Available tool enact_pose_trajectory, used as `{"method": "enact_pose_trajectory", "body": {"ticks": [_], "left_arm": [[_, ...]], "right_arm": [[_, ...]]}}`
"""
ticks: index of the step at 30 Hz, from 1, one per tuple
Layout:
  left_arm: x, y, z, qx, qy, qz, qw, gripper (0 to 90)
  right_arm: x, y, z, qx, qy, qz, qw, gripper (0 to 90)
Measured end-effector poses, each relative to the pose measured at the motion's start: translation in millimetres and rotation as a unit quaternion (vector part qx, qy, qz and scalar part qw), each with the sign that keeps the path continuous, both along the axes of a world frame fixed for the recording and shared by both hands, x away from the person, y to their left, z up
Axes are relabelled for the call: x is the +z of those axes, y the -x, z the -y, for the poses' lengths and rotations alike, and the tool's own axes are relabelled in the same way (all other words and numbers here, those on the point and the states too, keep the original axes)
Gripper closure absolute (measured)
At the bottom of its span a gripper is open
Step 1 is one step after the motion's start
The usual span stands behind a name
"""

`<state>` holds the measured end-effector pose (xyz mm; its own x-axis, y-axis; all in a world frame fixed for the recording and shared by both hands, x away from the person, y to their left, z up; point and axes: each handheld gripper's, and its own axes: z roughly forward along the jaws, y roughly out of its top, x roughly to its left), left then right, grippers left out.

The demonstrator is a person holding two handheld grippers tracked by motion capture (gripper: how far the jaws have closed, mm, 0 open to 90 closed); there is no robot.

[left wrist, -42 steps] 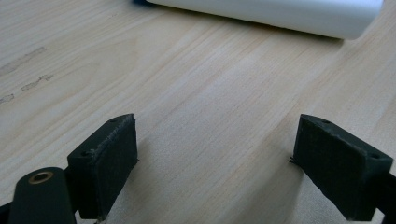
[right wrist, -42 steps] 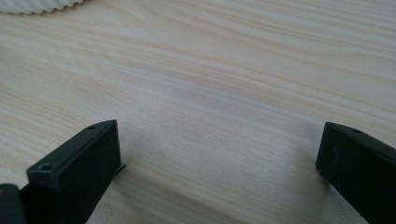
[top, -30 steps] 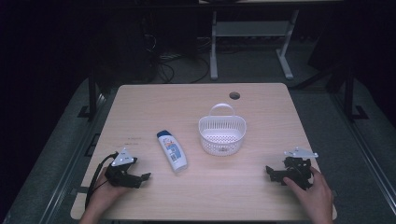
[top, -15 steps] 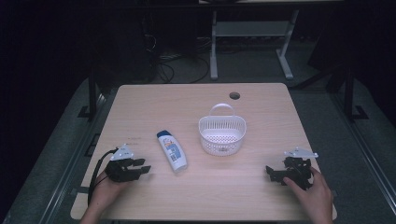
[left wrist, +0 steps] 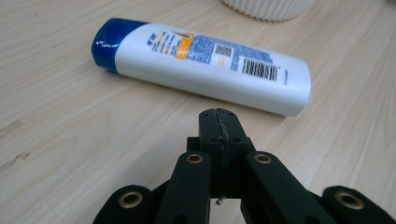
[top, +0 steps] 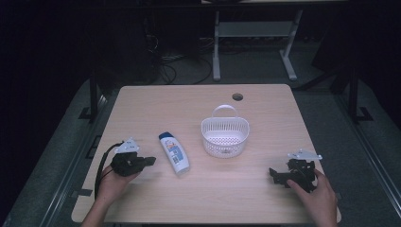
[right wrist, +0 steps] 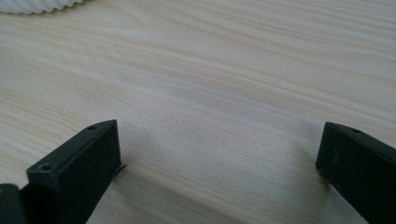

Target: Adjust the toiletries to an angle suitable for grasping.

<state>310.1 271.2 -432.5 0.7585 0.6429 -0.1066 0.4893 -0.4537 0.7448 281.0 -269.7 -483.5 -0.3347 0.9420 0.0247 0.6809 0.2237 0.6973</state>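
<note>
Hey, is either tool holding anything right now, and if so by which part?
Nothing is held. The left tool has just closed on nothing, short of the shampoo bottle; the right tool is open over bare table.

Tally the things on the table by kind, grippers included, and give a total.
Bottle: 1
Basket: 1
Left gripper, right gripper: 2
Total: 4
</note>
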Motion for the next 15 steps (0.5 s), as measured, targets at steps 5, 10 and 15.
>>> {"method": "enact_pose_trajectory", "body": {"ticks": [5, 10, 15], "left_arm": [[4.9, -4.6, 4.1, -0.005, 0.009, -0.002, 0.9999, 90.0], [8.7, -9.9, 12.4, -0.015, 0.006, -0.001, 0.9999, 90.0], [12.0, -15.8, 22.5, -0.025, 0.008, -0.002, 0.9997, 90.0]], "right_arm": [[0.0, 0.0, 0.0, 0.0, 0.0, 0.0, 1.0, 0.0], [0.0, 0.0, 0.0, 0.0, 0.0, 0.0, 1.0, 0.0], [0.0, 0.0, 0.0, 0.0, 0.0, 0.0, 1.0, 0.0]]}}
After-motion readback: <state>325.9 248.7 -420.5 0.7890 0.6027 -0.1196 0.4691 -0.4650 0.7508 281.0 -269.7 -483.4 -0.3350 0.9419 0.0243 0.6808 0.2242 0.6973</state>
